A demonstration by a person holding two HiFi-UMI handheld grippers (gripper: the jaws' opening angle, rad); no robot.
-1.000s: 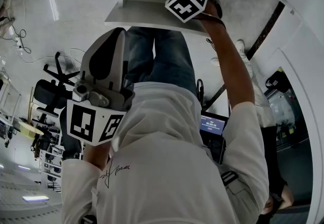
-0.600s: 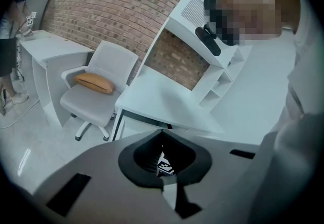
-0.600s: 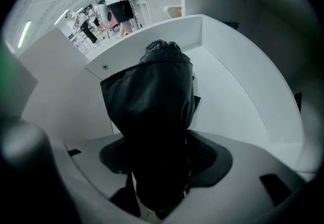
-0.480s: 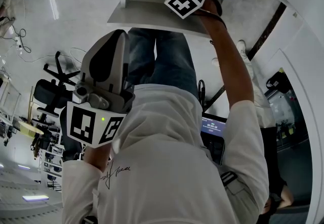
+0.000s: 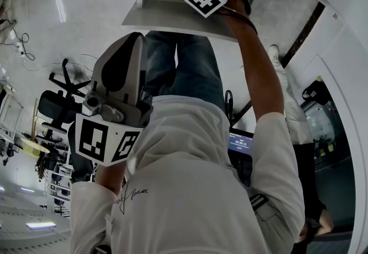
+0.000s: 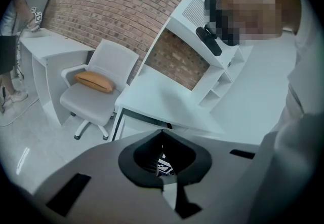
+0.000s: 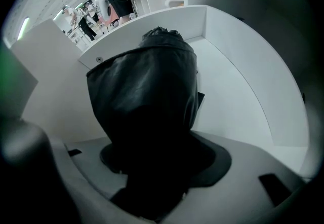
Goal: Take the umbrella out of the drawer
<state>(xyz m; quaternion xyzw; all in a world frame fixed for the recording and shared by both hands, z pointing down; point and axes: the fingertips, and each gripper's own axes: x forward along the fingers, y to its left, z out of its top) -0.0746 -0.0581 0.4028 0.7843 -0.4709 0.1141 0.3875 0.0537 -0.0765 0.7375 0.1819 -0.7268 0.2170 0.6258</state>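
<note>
As the right gripper pinches the umbrella inside the drawer, its sleeved body seems light, soft and slippery; the left gripper holds its jaws together, empty.

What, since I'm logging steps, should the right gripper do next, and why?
Probably lift the right gripper up and back toward the person: its jaws are closed on the black umbrella, which lies inside the white drawer. The left gripper is shut and empty.
</note>
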